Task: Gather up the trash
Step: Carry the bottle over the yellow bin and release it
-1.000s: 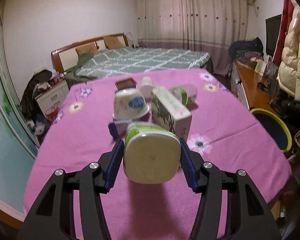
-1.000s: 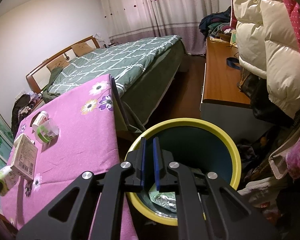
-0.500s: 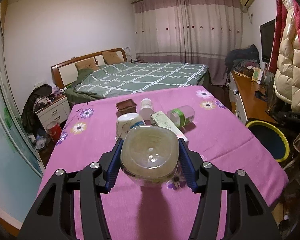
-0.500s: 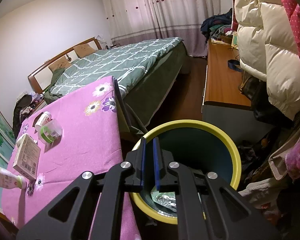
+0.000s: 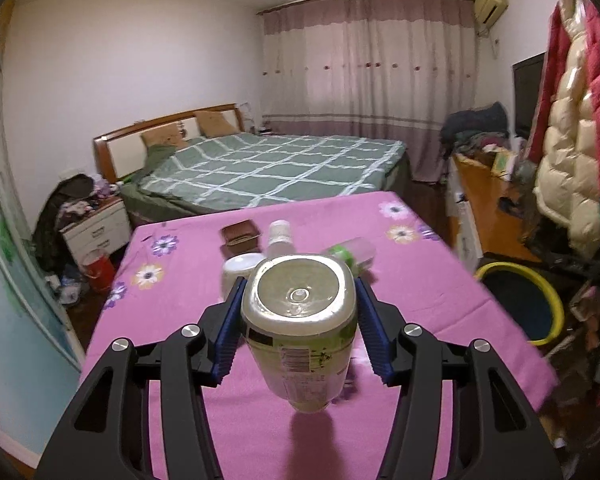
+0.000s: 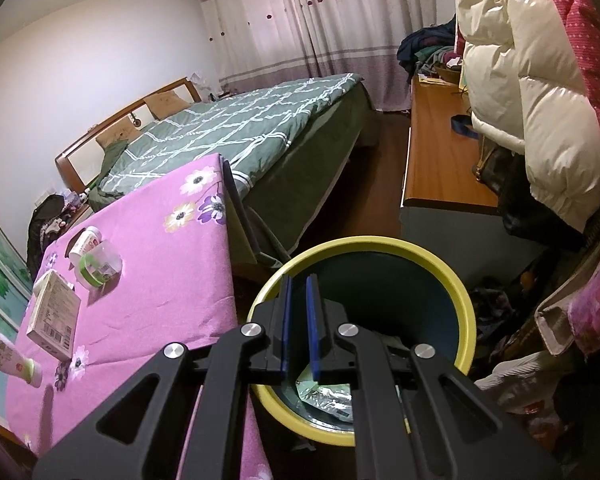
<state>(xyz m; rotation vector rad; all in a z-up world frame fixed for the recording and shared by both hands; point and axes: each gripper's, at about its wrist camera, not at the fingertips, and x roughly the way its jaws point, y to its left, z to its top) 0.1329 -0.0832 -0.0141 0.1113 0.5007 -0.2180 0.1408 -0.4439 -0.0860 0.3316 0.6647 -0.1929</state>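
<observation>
the left gripper clamps a squarish clear plastic bottle, base forward, above the pink floral desk. the right gripper, nearly closed and empty, hovers over the round yellow-rimmed bin.

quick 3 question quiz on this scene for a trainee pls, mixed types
1. True or false: the left gripper is empty.
2. What is the right gripper poised above?
A. the green-quilted bed
B. the yellow-rimmed round bin
C. the pink floral tablecloth
3. Fill in: the clear plastic bottle with a green label is held off the ___.

Key: 1 false; 2 B; 3 tablecloth
</observation>
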